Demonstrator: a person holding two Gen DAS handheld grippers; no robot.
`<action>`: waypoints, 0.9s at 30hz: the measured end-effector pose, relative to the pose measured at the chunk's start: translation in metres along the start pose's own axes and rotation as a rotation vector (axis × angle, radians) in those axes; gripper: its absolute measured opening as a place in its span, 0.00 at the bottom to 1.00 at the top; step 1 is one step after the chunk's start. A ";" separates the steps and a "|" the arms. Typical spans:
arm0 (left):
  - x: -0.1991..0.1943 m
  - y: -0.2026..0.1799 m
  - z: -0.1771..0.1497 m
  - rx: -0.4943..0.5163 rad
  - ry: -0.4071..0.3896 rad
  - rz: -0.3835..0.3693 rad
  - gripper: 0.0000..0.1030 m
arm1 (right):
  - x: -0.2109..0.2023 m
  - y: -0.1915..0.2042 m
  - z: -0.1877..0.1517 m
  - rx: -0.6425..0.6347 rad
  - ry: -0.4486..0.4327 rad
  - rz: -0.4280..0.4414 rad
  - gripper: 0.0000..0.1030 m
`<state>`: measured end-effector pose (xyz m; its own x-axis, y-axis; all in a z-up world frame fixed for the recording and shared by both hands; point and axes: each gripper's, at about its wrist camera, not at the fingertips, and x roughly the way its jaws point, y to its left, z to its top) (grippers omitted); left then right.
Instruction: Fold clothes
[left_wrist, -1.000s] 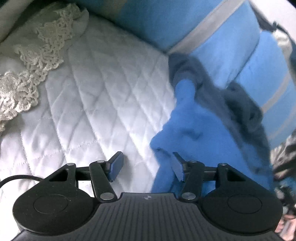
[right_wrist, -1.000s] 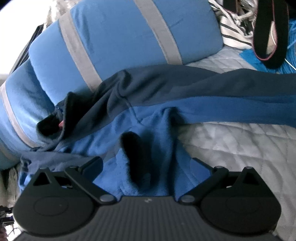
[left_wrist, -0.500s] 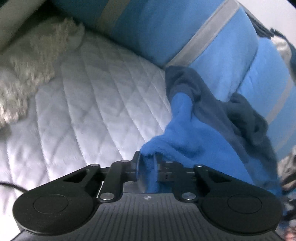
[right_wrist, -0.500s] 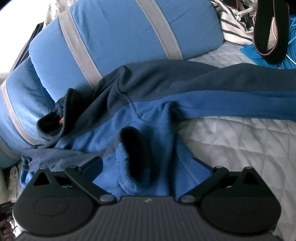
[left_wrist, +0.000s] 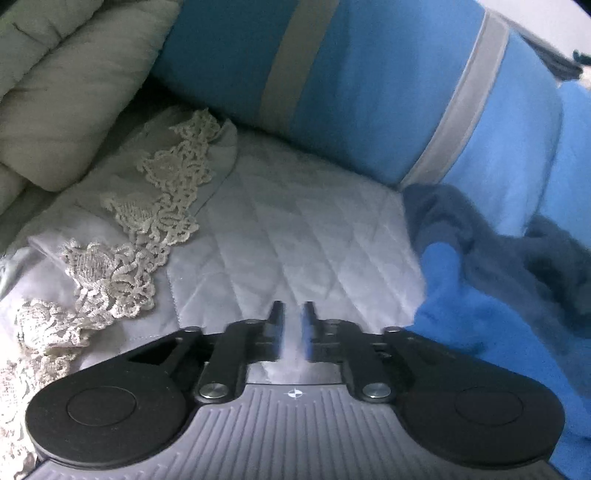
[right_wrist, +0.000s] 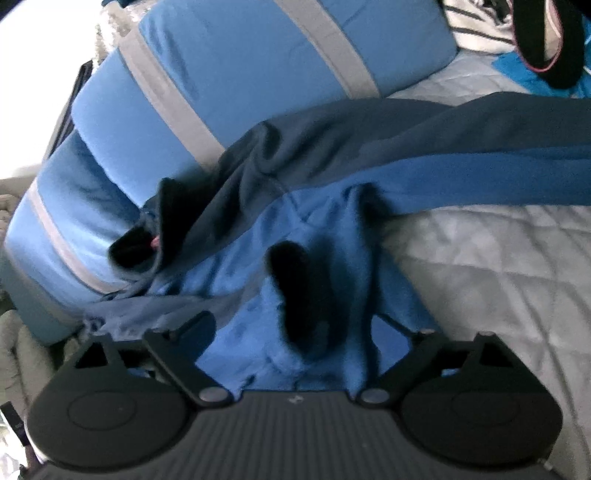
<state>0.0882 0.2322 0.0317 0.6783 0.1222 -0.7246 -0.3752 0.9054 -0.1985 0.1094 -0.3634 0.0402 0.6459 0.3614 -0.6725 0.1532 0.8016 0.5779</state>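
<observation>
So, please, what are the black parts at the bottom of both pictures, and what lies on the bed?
There is no robot. A person holds a two-finger tool in each hand, and a camera on each tool looks forward along its fingers. The black parts are those tools: one picture comes from the left tool, the other from the right tool. On the white quilted cover a blue fleece garment lies against a blue pillow with grey stripes. A lace-edged cloth lies nearby. The left jaws have just been opening slightly, and nothing is between them. The right jaws have just been closing but stand wide, with fleece between them, unpinched. Nothing is held.
</observation>
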 end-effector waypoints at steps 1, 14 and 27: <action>-0.004 -0.001 0.001 -0.009 -0.008 -0.009 0.29 | 0.001 0.001 -0.001 0.006 0.013 0.008 0.78; -0.055 -0.069 -0.008 0.075 -0.127 -0.202 0.46 | 0.013 -0.025 -0.009 0.204 0.102 0.031 0.37; -0.064 -0.133 -0.053 0.427 -0.095 -0.357 0.47 | 0.019 0.008 0.000 -0.074 0.001 0.002 0.21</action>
<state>0.0613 0.0828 0.0697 0.7778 -0.2039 -0.5945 0.1638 0.9790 -0.1215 0.1226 -0.3500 0.0321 0.6456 0.3636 -0.6716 0.0963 0.8336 0.5439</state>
